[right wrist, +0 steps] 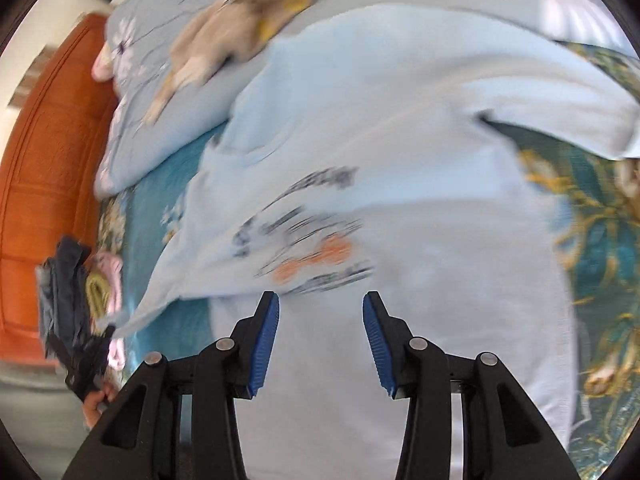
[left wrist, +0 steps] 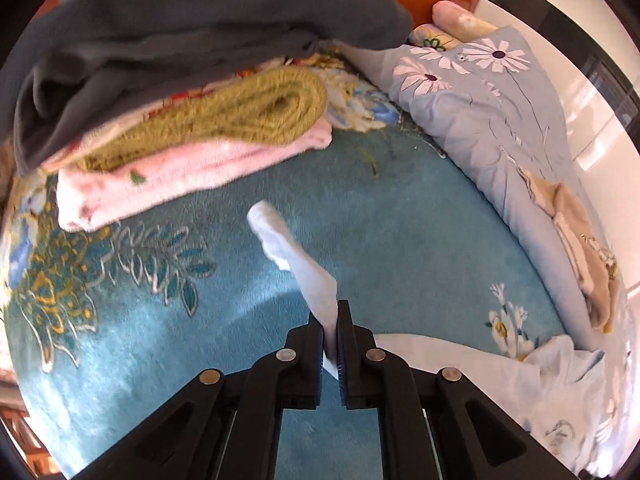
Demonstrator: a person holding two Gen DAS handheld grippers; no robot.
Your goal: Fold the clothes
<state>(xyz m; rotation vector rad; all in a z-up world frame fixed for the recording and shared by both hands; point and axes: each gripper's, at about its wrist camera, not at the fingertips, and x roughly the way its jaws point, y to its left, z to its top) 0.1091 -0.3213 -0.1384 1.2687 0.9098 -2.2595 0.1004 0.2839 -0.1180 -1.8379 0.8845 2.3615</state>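
The pale blue shirt lies spread across the teal flowered bedspread, print facing up. The left gripper pinches a strip of its pale cloth, jaws nearly together. The right gripper hangs over the shirt, jaws parted, nothing between them. Folded clothes sit stacked nearby, a blue quilt alongside.
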